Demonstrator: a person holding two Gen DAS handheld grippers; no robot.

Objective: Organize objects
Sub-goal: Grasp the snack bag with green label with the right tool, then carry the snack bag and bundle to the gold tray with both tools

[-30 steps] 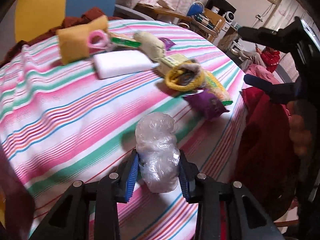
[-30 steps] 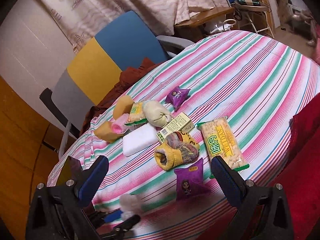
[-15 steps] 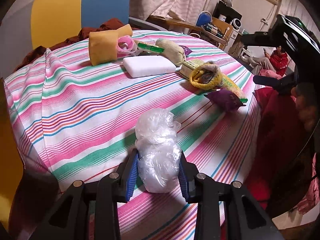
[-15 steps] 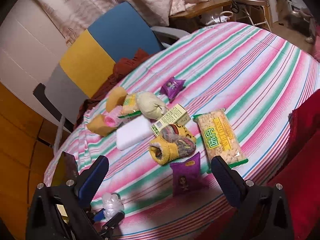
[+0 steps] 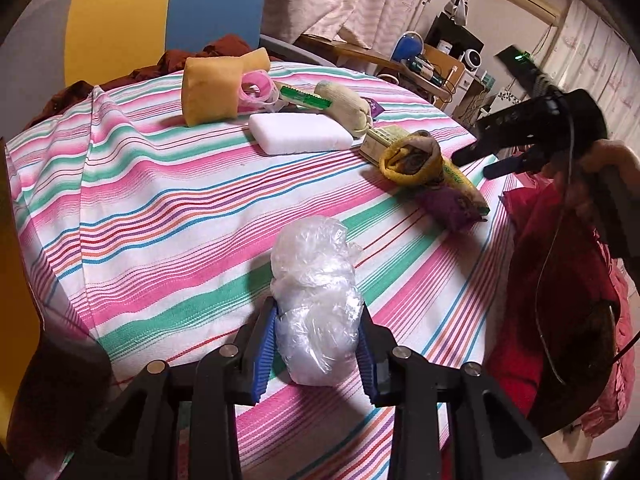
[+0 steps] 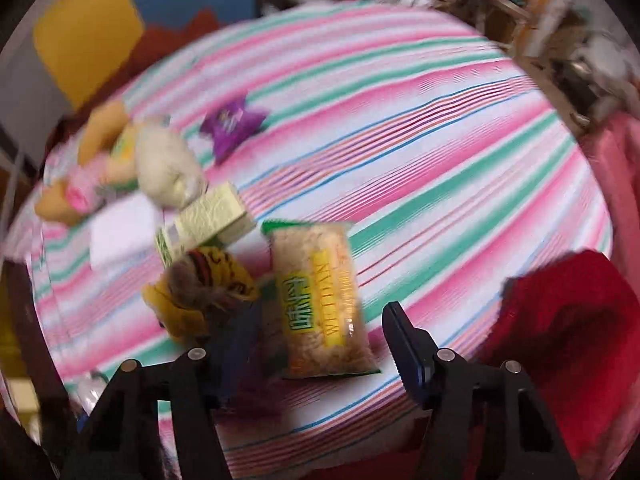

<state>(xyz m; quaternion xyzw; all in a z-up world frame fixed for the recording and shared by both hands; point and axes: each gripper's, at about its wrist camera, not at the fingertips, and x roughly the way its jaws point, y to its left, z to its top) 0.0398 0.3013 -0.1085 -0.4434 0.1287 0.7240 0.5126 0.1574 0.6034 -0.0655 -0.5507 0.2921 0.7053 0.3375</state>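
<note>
1 round table (image 5: 168, 216), striped cloth | curtains (image 5: 360, 4) behind | left tongs (image 5: 318, 344) pinching plastic bag (image 5: 316, 300) | right tongs (image 6: 316, 344) spread

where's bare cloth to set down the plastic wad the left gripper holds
Bare striped cloth lies between the plastic wad and the white block. Crowded from the yellow sponge to the rolled sock.

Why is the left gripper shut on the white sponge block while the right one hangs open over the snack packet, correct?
Not quite. The left gripper is shut on a crumpled clear plastic bag, as the left wrist view shows; the white sponge block lies untouched further up the striped tablecloth. The right gripper does hang open over the snack packet.
</note>
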